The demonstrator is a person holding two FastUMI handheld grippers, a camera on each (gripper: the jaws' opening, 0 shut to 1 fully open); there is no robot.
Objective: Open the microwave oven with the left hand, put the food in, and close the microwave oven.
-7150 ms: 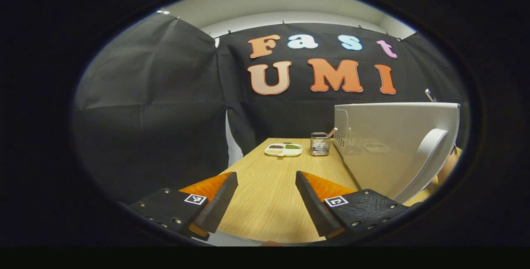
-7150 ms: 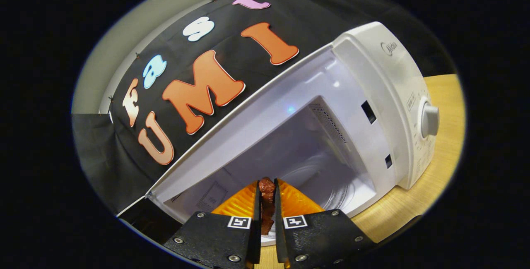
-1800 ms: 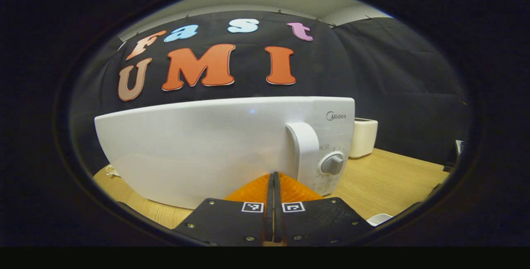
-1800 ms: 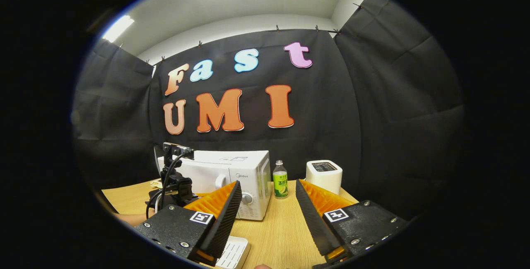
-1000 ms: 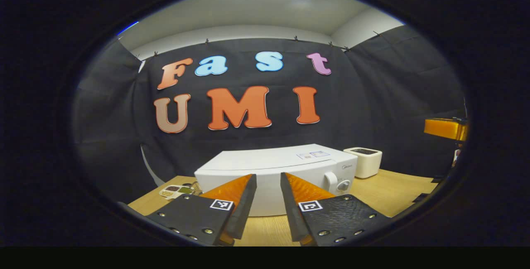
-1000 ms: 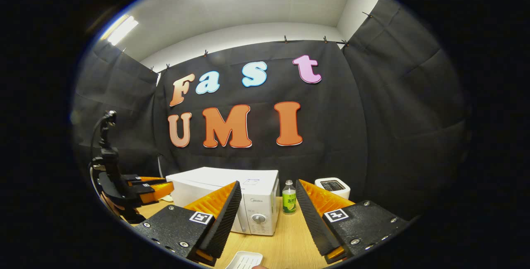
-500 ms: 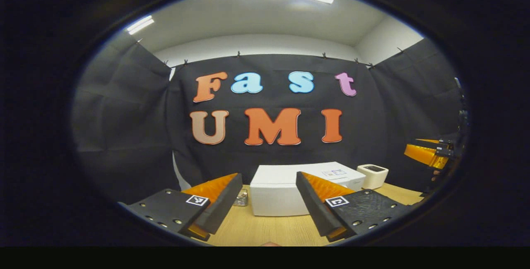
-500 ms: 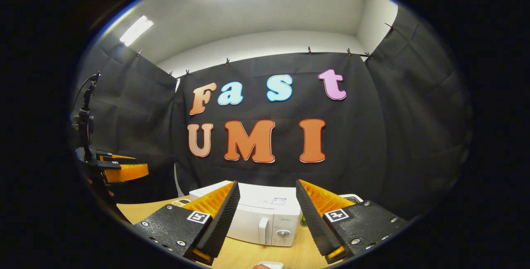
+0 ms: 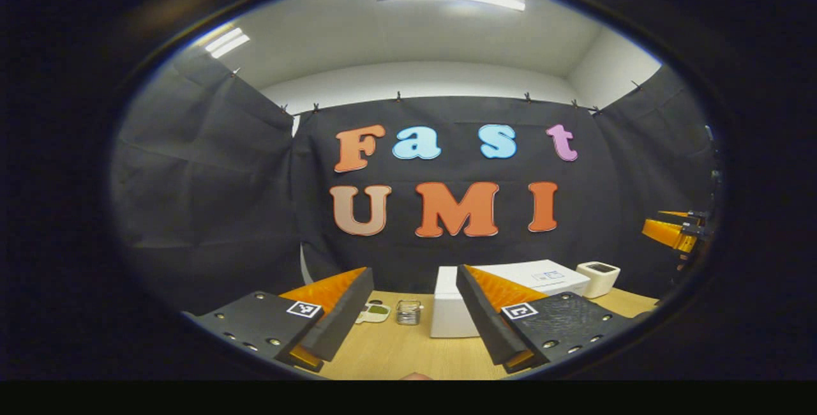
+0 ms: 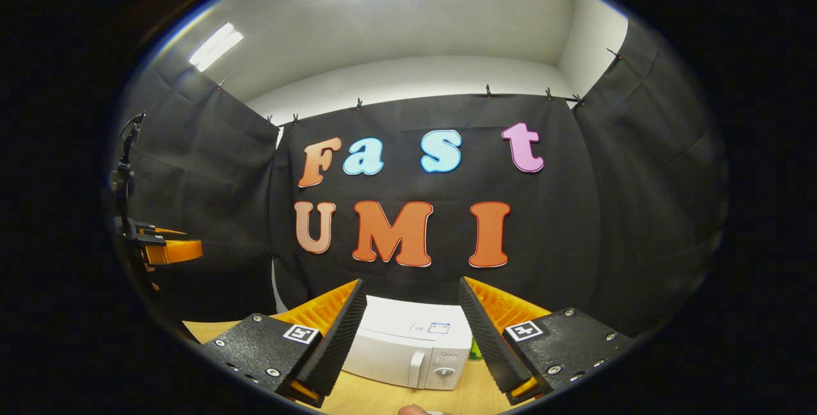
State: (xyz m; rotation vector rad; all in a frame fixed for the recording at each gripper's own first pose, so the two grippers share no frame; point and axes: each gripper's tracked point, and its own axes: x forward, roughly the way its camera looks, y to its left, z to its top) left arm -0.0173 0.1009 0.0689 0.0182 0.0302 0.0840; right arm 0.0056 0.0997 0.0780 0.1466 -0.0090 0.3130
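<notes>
The white microwave oven stands on the wooden table with its door shut; it also shows in the left gripper view as the microwave oven behind my right-hand finger. My left gripper is open and empty, held well back from the oven and above the table. My right gripper is open and empty too, raised in front of the oven. The right gripper appears at the far right of the left gripper view, and the left gripper at the far left of the right gripper view. The food is hidden.
A divided dish of food samples and a metal utensil holder sit on the table left of the oven. A white toaster stands to its right. A green bottle peeks out behind my right finger.
Both grippers have pulled back and risen away from the shut microwave oven, which now looks smaller and lower. My left gripper, shut 1.8 s ago, has opened wide.
</notes>
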